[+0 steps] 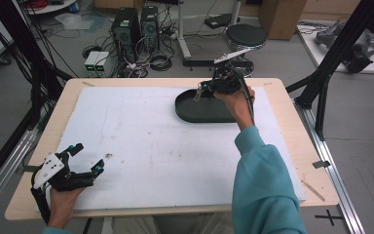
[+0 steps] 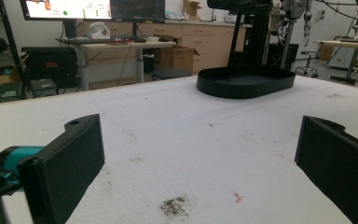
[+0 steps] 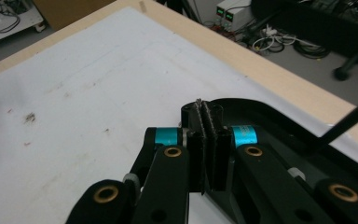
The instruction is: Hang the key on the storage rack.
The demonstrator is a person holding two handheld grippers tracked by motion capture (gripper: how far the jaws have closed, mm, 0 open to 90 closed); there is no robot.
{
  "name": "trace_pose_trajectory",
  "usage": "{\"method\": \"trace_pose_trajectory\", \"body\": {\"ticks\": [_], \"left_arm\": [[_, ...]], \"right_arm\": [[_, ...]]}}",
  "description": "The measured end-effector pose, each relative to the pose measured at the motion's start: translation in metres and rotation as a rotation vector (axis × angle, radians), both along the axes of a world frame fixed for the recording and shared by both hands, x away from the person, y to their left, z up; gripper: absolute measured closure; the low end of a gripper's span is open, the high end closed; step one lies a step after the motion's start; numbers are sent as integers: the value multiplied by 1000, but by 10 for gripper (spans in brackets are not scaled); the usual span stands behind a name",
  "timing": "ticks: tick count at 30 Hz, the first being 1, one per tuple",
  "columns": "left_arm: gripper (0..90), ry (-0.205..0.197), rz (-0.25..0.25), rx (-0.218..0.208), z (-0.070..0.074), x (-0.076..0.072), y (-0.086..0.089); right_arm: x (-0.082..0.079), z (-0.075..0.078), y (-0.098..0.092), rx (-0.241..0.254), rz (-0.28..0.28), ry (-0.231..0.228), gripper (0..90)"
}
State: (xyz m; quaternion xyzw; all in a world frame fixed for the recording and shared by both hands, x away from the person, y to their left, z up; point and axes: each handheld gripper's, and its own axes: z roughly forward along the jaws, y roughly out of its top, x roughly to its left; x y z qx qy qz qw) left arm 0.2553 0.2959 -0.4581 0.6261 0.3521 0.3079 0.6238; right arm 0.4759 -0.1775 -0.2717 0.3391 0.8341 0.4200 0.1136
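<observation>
1. A wooden table (image 1: 292, 146) carries a white foam sheet (image 1: 165, 146) that covers most of its top.
2. A black oval tray (image 1: 202, 108) sits on the far right part of the sheet; in the left gripper view the same tray (image 2: 245, 81) lies well ahead, past bare white surface.
3. The right gripper (image 1: 200, 90) is held above the tray's far edge by the person's right hand (image 1: 236, 100), with a teal sleeve (image 1: 263, 190) running down to the bottom of the high view.
4. In the right gripper view the right gripper (image 3: 207, 119) has its jaws pressed flat together, with nothing visible between them, and the tray rim (image 3: 279, 116) lies just beneath and beyond them.
5. The left gripper (image 1: 86, 157) rests low at the near left corner of the sheet, held by the left hand (image 1: 63, 202).
6. Its jaws stand wide apart, and in the left gripper view the left gripper (image 2: 200, 149) frames only bare sheet.
7. A dark smudge (image 2: 174, 206) and a small reddish mark (image 2: 237, 197) stain the sheet between those jaws.
8. The floor beyond the table holds two computer towers (image 1: 136, 29), cables and a round stool (image 1: 246, 36).
</observation>
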Motion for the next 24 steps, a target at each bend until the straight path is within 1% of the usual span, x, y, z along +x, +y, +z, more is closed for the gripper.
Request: {"method": "trace_pose_trajectory", "body": {"ticks": [2, 4, 6, 7, 10, 12, 19, 21, 24], "left_arm": [[17, 2, 0, 1, 0, 0, 0], [17, 1, 0, 2, 0, 0, 0], [17, 1, 0, 1, 0, 0, 0], [17, 0, 1, 2, 0, 0, 0], [17, 1, 0, 1, 0, 0, 0], [17, 0, 1, 0, 0, 0, 0], [17, 0, 0, -1, 0, 0, 0], [17, 1, 0, -2, 0, 0, 0], [17, 0, 0, -1, 0, 0, 0]], "right_arm": [[5, 7, -7, 4, -12, -20, 890], [7, 8, -9, 0, -14, -28, 890], [11, 12, -12, -5, -27, -18, 890], [13, 13, -13, -13, -31, -33, 890], [18, 17, -16, -4, -42, -37, 890], [22, 16, -17, -3, -57, -30, 890], [33, 9, -23, 8, -103, -27, 890], [35, 8, -23, 10, -114, -34, 890], [39, 4, -21, 13, -136, -27, 890]]}}
